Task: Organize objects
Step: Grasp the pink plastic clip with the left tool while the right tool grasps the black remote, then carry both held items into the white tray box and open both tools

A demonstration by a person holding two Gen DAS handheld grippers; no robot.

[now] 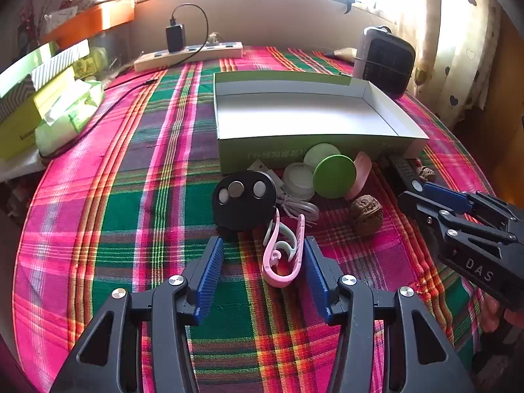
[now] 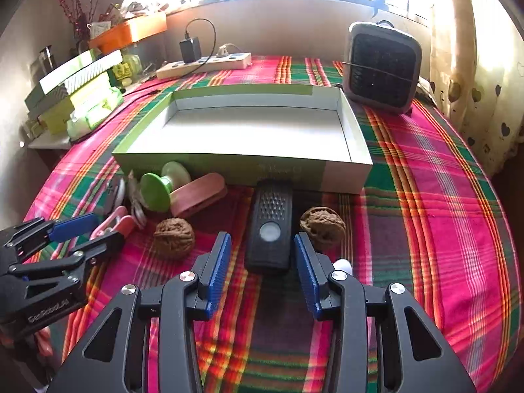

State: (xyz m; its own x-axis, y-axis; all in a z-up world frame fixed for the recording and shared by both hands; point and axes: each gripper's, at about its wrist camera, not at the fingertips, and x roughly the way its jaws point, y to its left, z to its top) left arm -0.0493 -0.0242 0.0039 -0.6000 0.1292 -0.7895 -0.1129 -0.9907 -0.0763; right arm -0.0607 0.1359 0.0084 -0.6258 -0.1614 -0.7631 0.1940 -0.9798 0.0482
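Note:
A pink and pale-green clip point(image 1: 283, 257) lies on the plaid cloth between the fingers of my left gripper point(image 1: 263, 244), close against the right pad point(image 1: 314, 271); the jaws stand open. A black oblong device point(image 2: 270, 226) with a round button lies between the fingers of my right gripper point(image 2: 262, 238), with a gap at each pad, so it is open. Walnuts point(image 2: 173, 237) point(image 2: 322, 226) flank that device. An empty green-and-white box point(image 1: 314, 144) sits behind. A green spool point(image 1: 334, 180), a pink case point(image 1: 362, 173) and a black round gadget point(image 1: 244, 198) crowd its front wall.
A white coiled cable point(image 1: 299, 208) and a white lid point(image 1: 298, 180) lie among the small items. A grey heater point(image 2: 381, 65) stands at the back right and a power strip point(image 1: 190, 54) along the back. Stacked boxes and a tissue pack point(image 1: 68, 114) line the left edge.

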